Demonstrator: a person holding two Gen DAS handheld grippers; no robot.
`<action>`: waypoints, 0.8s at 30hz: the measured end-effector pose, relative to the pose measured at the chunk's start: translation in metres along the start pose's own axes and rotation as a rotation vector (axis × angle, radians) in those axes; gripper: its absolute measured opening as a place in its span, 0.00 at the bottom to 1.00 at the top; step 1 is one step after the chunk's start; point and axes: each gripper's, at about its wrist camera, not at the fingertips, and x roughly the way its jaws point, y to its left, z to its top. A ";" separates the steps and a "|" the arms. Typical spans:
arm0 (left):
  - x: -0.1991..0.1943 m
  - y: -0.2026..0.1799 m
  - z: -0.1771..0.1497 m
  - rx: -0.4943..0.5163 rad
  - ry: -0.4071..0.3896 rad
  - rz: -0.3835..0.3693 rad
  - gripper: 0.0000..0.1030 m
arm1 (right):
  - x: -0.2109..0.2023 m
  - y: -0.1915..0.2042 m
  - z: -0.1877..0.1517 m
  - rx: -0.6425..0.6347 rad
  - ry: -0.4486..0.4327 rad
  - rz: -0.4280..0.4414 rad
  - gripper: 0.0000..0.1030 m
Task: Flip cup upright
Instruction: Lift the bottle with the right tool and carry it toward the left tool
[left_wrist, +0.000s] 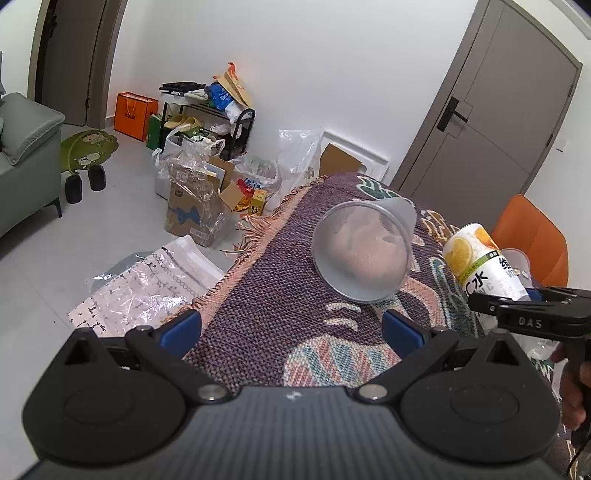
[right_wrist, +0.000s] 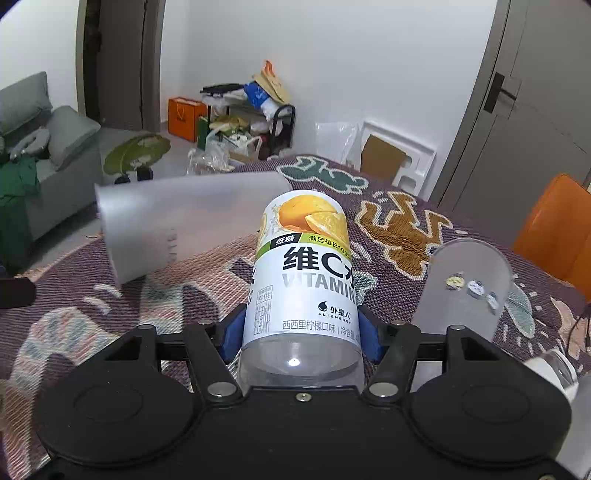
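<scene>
A frosted translucent cup (left_wrist: 364, 251) lies on its side on the patterned woven cloth (left_wrist: 280, 314), its open mouth facing my left gripper (left_wrist: 291, 328). The left gripper is open and empty, just short of the cup. The cup also shows in the right wrist view (right_wrist: 184, 225), left of the bottle, narrow base toward the far side. My right gripper (right_wrist: 301, 332) is shut on a lemon vitamin drink bottle (right_wrist: 306, 273), tilted forward over the table. The bottle (left_wrist: 484, 266) and right gripper (left_wrist: 532, 306) show at the left view's right edge.
A second frosted cup (right_wrist: 469, 288) stands mouth down to the right of the bottle. An orange chair (right_wrist: 554, 232) is behind the table on the right. The table's left edge with fringe (left_wrist: 255, 236) drops to a floor cluttered with boxes and bags (left_wrist: 199, 199).
</scene>
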 end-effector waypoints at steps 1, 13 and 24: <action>-0.003 -0.001 -0.001 0.003 -0.004 -0.003 1.00 | -0.004 -0.001 -0.001 0.003 -0.005 0.003 0.57; -0.030 -0.023 -0.013 0.059 -0.022 -0.051 1.00 | -0.060 -0.006 -0.030 0.059 -0.065 0.026 0.57; -0.048 -0.048 -0.027 0.129 -0.028 -0.095 1.00 | -0.106 -0.008 -0.066 0.135 -0.108 0.027 0.57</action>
